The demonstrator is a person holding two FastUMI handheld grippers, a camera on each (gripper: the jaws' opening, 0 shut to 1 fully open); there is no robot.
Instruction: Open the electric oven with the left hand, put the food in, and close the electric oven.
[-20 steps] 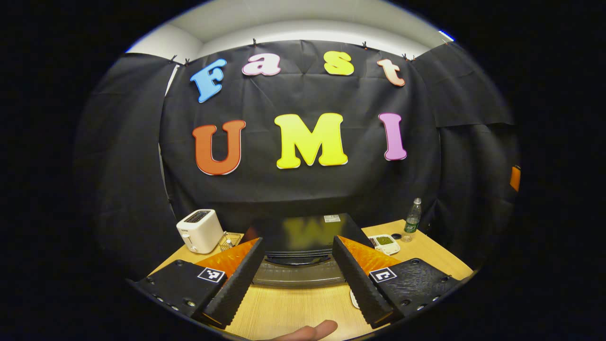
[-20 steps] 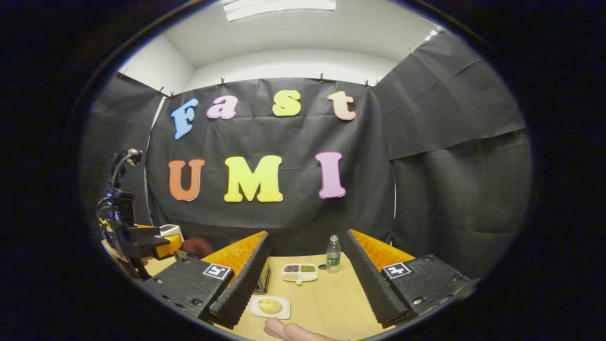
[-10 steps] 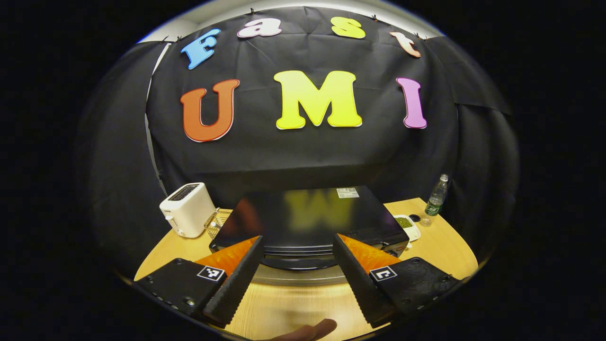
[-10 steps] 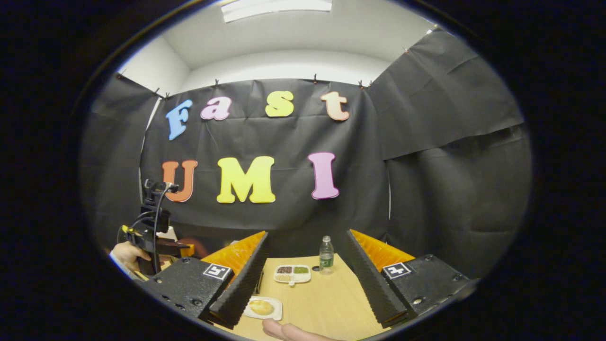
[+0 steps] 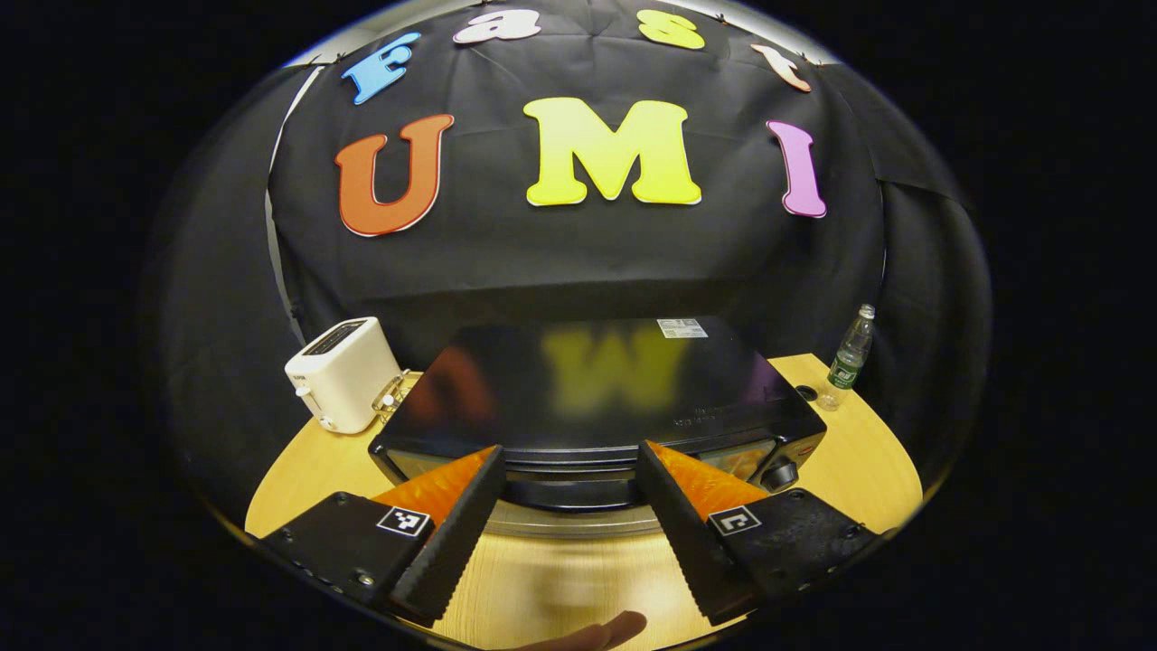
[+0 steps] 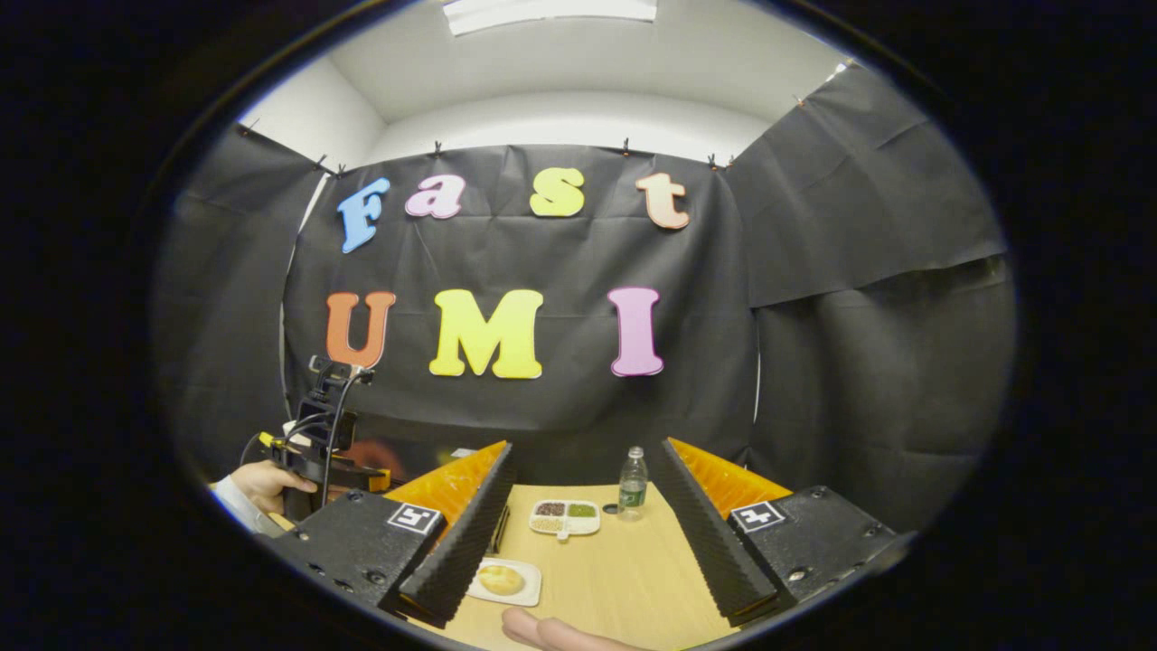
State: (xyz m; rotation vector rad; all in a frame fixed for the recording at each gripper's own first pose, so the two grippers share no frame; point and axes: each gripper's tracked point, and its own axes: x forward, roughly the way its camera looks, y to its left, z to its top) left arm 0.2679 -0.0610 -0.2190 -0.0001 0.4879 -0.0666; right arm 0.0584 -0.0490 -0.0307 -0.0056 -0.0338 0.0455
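My table (image 5: 868,470) is light wood, and on it the black electric oven (image 5: 597,398) sits in the middle with a white toaster (image 5: 342,372) to its left. To the oven's right stand a water bottle (image 6: 633,483) and a divided dish (image 6: 565,517), with the plated bun (image 6: 502,580) nearer me.

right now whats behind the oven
Behind the oven hangs the booth's black cloth wall. The tabletop strip directly behind it is hidden by the oven's body.

Glossy black oven (image 5: 587,389) top, matt wood-grain table (image 5: 868,470), clear plastic bottle (image 5: 850,348).
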